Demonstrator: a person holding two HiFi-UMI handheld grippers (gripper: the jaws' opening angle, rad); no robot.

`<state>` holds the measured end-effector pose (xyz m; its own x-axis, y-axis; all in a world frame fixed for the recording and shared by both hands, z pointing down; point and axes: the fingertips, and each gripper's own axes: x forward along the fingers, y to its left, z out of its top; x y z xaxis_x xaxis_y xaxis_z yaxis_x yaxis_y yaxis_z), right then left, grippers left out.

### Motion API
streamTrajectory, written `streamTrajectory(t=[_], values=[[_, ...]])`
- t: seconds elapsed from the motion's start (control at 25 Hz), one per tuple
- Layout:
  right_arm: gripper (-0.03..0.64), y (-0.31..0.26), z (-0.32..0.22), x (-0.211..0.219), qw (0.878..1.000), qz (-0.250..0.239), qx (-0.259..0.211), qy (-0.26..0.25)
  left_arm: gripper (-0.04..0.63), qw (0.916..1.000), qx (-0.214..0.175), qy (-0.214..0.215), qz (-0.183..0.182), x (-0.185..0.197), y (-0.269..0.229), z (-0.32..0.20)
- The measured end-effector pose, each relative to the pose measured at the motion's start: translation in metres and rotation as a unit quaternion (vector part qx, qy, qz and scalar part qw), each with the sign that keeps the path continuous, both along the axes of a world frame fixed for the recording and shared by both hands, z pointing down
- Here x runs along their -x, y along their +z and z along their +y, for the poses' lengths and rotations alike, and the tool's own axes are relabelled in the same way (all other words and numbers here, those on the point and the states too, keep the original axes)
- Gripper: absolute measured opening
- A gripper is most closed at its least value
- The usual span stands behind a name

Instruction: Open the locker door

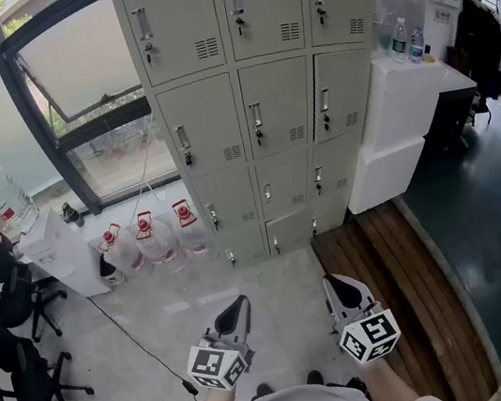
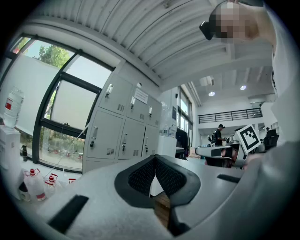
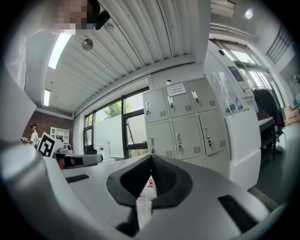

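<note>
A grey bank of lockers (image 1: pixel 262 98) stands ahead, three columns wide, all doors closed, each with a small handle and lock such as the middle one (image 1: pixel 257 122). The same lockers (image 2: pixel 123 126) appear in the left gripper view and the lockers (image 3: pixel 180 126) in the right gripper view. My left gripper (image 1: pixel 237 309) is low in the head view, well short of the lockers, jaws together and empty. My right gripper (image 1: pixel 339 289) hangs beside it, also shut with nothing between its pads.
Several water jugs (image 1: pixel 148 240) stand on the floor left of the lockers by the window. A white cabinet (image 1: pixel 408 116) with bottles sits to the right. Office chairs (image 1: pixel 8 312) line the left edge. A wooden strip (image 1: pixel 390 295) runs along the floor at right.
</note>
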<state>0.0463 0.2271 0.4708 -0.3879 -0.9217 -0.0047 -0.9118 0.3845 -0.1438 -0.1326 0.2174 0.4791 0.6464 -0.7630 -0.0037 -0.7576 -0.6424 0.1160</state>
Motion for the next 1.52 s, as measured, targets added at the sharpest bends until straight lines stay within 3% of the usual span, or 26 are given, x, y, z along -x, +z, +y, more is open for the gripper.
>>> streamTrajectory(t=[0.2,0.76,1.12,1.52], values=[[0.012,0.001,-0.004,-0.007,1.000,-0.003,0.000,-0.001,0.005,0.9997,0.002,-0.001,0.025,-0.002,-0.003,-0.004],[0.012,0.004,-0.016,-0.030,1.000,-0.010,-0.006,-0.021,0.005,0.9996,0.005,-0.029,0.003,-0.022,0.006,-0.015],[0.012,0.007,-0.038,-0.061,0.999,-0.005,-0.004,-0.046,0.005,0.9988,-0.001,-0.049,0.009,-0.049,0.001,-0.030],[0.012,0.014,-0.086,-0.067,0.998,-0.001,-0.003,-0.057,0.005,0.9990,-0.005,-0.045,0.000,-0.061,0.005,-0.085]])
